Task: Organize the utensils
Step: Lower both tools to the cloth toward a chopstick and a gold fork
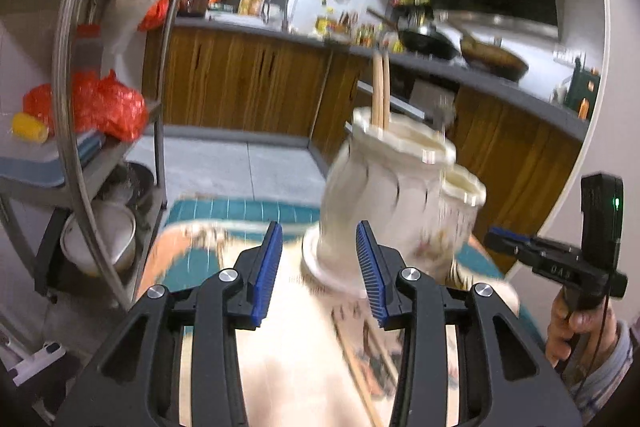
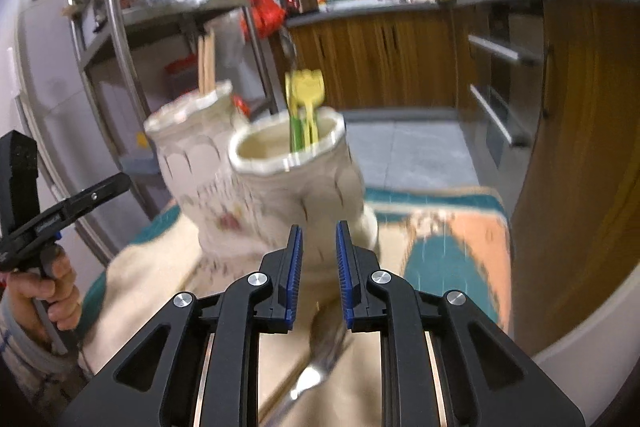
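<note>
Two cream ceramic utensil holders stand side by side on a patterned cloth. One holder (image 1: 380, 187) (image 2: 192, 163) holds wooden chopsticks (image 1: 381, 91) (image 2: 206, 63). The other holder (image 1: 460, 211) (image 2: 296, 183) holds yellow and green plastic forks and spoons (image 2: 306, 107). My left gripper (image 1: 320, 267) is open and empty, just in front of the chopstick holder. My right gripper (image 2: 318, 263) is open a little and empty, close to the other holder. A metal spoon (image 2: 316, 367) lies on the cloth under my right gripper. The views are motion-blurred.
A metal shelf rack (image 1: 120, 107) (image 2: 168, 19) with red bags and pots stands to the left. Wooden kitchen cabinets (image 1: 248, 83) (image 2: 400, 59) and a grey counter run along the back. The cloth (image 1: 288, 347) (image 2: 448, 243) has teal and orange borders.
</note>
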{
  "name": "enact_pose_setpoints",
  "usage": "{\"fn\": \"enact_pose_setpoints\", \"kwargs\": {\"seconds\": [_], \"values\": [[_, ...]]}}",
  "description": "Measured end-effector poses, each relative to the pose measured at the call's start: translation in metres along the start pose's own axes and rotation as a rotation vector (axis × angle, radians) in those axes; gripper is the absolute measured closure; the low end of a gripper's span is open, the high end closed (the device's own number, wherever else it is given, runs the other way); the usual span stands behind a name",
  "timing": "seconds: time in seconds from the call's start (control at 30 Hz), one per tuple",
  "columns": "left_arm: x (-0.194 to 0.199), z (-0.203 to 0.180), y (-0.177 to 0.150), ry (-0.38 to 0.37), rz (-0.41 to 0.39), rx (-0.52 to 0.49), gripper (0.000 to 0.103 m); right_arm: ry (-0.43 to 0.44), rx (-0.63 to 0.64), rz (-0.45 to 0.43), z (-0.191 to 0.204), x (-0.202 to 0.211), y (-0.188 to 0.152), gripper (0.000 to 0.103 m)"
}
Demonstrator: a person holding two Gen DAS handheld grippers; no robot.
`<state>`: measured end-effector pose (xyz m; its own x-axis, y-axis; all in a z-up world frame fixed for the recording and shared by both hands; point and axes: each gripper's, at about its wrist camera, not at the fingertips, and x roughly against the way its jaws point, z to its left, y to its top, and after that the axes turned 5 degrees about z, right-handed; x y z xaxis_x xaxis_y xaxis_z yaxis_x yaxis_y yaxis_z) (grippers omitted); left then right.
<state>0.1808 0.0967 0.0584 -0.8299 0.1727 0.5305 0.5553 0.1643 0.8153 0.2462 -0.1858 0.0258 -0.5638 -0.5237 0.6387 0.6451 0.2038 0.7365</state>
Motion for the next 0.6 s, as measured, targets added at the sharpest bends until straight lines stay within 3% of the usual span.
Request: {"fn": "enact_pose_setpoints", "kwargs": {"seconds": [0.23,0.6], "values": [[-0.003,-0.013,-0.028,-0.009,0.101,-0.059,0.065,-0.002,-0.012,0.108,-0.002,-0.004,-0.026,0.084],[-0.010,-0.020,-0.052,0.016,0.190,-0.086,0.065,0.042,0.003,0.173,0.008,-0.004,-0.045,0.076]]}}
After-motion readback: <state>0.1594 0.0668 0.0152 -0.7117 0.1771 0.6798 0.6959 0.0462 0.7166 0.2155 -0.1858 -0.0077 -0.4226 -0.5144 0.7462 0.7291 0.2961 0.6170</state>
